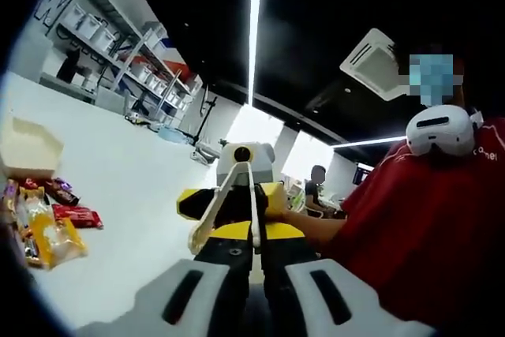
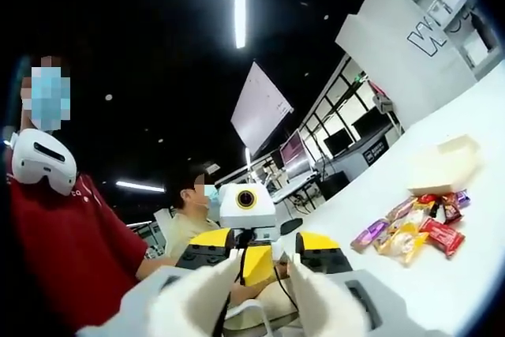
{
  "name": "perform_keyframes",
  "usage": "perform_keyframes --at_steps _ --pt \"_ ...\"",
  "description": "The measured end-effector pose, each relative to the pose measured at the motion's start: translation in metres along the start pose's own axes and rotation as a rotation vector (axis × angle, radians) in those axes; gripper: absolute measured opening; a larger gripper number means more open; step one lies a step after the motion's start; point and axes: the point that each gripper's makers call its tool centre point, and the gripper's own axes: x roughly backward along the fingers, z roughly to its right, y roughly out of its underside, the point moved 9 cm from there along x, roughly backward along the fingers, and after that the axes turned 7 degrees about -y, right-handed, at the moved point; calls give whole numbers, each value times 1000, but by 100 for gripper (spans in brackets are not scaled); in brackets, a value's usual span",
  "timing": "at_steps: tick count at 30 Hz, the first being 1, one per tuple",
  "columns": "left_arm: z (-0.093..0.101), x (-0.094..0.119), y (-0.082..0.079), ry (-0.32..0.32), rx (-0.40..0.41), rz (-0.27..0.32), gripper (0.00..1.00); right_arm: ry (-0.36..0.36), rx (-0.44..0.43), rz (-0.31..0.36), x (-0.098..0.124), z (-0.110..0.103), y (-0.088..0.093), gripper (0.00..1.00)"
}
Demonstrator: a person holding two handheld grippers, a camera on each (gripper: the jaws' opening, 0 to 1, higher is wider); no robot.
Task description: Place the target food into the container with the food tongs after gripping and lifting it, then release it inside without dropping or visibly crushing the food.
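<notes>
Right gripper [image 2: 256, 293] carries cream tongs [image 2: 304, 301]; left gripper [image 1: 256, 293] fingers bare.

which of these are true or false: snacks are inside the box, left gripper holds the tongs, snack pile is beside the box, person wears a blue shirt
1. The snack packets are inside the cream box. False: they lie on the white table beside it.
2. The left gripper holds the tongs. False: the right gripper holds them.
3. The snack pile sits beside the box. True.
4. The person wears a blue shirt. False: it is red.
</notes>
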Motion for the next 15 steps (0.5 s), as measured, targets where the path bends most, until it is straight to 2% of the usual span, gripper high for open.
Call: perform_keyframes --at_steps 10,12,15 --pt "-1 -3 1 -2 7 -7 1 -1 -22 -3 4 0 1 24" --pt "-3 -4 0 -27 -3 9 2 16 -23 7 4 0 0 22" --pt "-5 -4 -1 -32 -6 53 3 37 -45 34 5 2 -3 21"
